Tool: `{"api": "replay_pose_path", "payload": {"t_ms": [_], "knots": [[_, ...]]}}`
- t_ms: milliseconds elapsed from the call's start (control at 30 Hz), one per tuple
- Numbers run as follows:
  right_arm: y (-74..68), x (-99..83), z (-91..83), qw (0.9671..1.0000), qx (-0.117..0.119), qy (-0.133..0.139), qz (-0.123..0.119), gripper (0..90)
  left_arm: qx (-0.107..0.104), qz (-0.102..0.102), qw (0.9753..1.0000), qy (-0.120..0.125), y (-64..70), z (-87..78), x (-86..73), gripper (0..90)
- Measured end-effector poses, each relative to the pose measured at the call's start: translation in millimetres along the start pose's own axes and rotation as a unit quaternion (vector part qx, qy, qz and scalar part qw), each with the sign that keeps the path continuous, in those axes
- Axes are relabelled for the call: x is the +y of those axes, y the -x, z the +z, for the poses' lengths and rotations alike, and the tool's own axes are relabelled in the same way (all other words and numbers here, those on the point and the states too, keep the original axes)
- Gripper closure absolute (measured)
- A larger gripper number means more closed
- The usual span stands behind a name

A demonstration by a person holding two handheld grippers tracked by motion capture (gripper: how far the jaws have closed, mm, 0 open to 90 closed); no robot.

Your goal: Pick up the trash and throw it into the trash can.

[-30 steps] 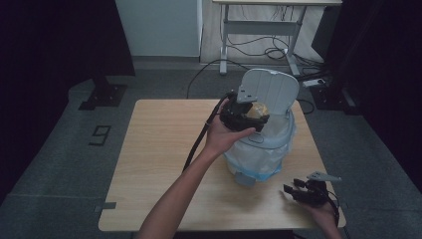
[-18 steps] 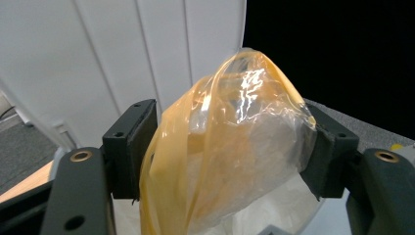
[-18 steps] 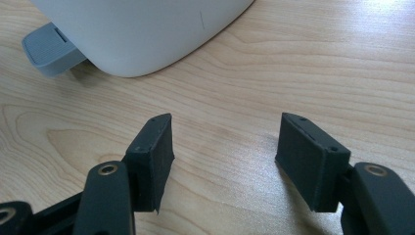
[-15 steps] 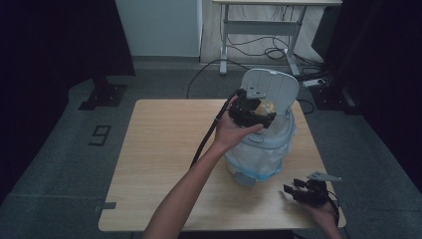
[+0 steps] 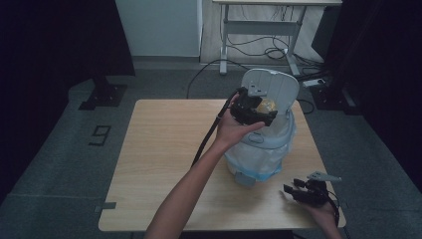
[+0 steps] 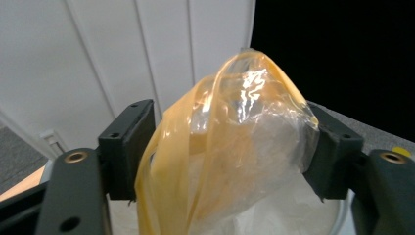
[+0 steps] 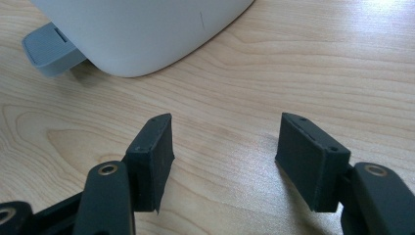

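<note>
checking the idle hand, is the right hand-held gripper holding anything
No, the right hand-held gripper has its jaws spread apart with only bare wooden table between them.

The high view was dim and murky, with black falling away on both sides and only the wooden table point(image 5: 164, 149) and the pale wall behind catching soft, even light. Detail there was grainy and soft. In the left gripper view the crumpled yellow plastic bag point(image 6: 235, 147) sat too close, blurred, with white glare on its upper folds; a bright white wall at left met pure black at right. The right gripper view was the brightest and sharpest, wood grain crisp, a sheen between the jaws, and a soft shadow under the white bin point(image 7: 142, 29).
</note>
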State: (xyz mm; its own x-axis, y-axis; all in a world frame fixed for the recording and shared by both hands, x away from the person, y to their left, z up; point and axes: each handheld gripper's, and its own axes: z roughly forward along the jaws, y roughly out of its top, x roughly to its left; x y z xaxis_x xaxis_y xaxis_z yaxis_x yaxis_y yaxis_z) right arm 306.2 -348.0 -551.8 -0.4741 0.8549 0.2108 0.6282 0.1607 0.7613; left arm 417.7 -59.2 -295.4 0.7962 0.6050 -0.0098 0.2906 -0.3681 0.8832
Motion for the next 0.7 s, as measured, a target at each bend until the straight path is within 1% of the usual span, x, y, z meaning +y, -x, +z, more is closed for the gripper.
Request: {"api": "replay_pose_path", "payload": {"t_ms": [33, 67, 100, 133, 167, 233, 400, 500, 533, 600, 667, 700], "knots": [[-0.1, 0.0, 0.0, 1.0000, 0.000, 0.000, 0.000, 37.9, -0.004, -0.004, 1.0000, -0.004, -0.7, 1.1, 0.0, 24.9], [-0.1, 0.0, 0.0, 1.0000, 0.000, 0.000, -0.001, 37.9, -0.010, -0.006, 0.9999, -0.010, -1.3, 3.1, -0.5, 19.7], [-0.3, 0.0, 0.1, 1.0000, -0.001, 0.000, -0.001, 37.9, -0.009, -0.003, 0.9999, -0.012, -1.4, 3.7, -1.4, 13.8], [-0.4, -0.1, 0.0, 1.0000, -0.001, 0.000, -0.001, 37.8, -0.002, 0.001, 0.9999, -0.010, -1.2, 3.5, -2.7, 13.7], [-0.4, -0.1, 0.0, 1.0000, 0.000, 0.000, 0.000, 37.9, 0.000, 0.000, 1.0000, -0.008, -2.1, 2.3, -4.4, 13.7], [-0.4, -0.1, 0.0, 1.0000, 0.000, 0.000, 0.000, 37.9, -0.002, -0.003, 1.0000, -0.007, -3.0, 1.4, -5.3, 13.7], [-0.4, 0.0, 0.0, 1.0000, 0.001, 0.000, -0.001, 37.9, -0.001, -0.006, 1.0000, -0.002, -6.3, -7.0, -9.0, 14.0], [-0.6, -0.1, 0.1, 1.0000, 0.000, 0.000, -0.002, 37.9, -0.003, -0.008, 1.0000, 0.003, -8.8, -17.7, -13.4, 14.1], [-0.6, -0.1, 0.1, 1.0000, 0.000, 0.000, -0.003, 37.9, -0.003, -0.008, 1.0000, 0.003, -8.8, -17.7, -13.4, 14.1], [-0.5, 0.0, 0.1, 1.0000, 0.000, 0.000, -0.002, 37.9, -0.004, -0.009, 0.9999, 0.006, -10.5, -25.9, -17.5, 14.2], [-0.4, -0.1, 0.1, 1.0000, 0.000, 0.000, -0.001, 37.9, -0.005, -0.012, 0.9999, 0.010, -12.1, -33.3, -21.6, 14.2], [-0.4, 0.0, 0.0, 1.0000, 0.001, 0.000, -0.001, 37.9, -0.007, -0.017, 0.9997, 0.016, -13.5, -38.9, -24.8, 14.3]]}}
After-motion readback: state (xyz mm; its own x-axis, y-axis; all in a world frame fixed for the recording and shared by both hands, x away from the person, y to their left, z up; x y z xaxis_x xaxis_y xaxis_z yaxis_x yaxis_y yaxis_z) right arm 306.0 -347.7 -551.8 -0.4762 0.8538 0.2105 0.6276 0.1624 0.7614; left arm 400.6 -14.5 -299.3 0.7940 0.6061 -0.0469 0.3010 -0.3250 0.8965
